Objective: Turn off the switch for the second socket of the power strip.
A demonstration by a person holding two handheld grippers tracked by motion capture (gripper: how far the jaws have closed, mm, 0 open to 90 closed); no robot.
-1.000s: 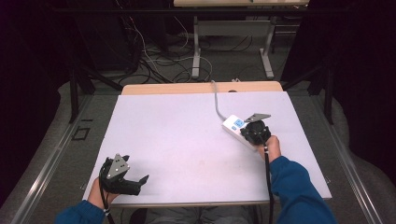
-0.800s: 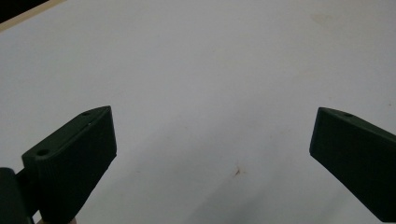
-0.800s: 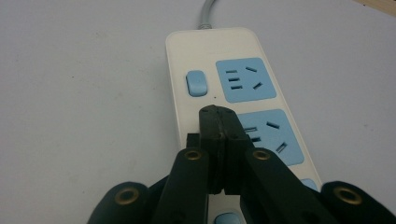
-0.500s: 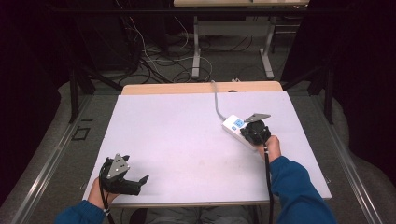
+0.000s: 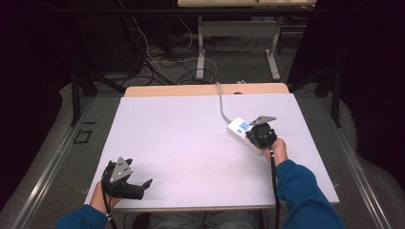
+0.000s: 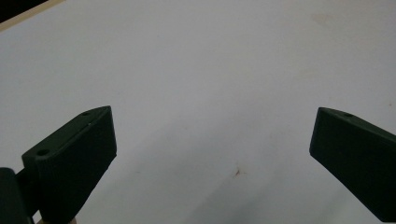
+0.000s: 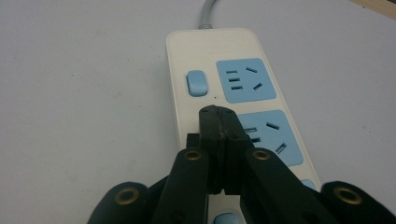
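The right hand-held gripper point(image 7: 218, 114) has its jaws closed together with nothing between them, tips poised directly over the power strip point(image 7: 233, 93), just beside a blue rocker switch point(image 7: 196, 83). The strip lies near the worktop's point(image 5: 191, 138) right edge, its long axis running away from the gripper toward the far edge, where a grey cable point(image 5: 221, 102) leaves it. The right hand is much the nearer. The strip is a smooth, cream plastic bar with rounded corners and blue socket plates point(image 7: 246, 80). The left hand-held gripper point(image 5: 136, 187) rests open and empty at the worktop's near-left corner, well apart.
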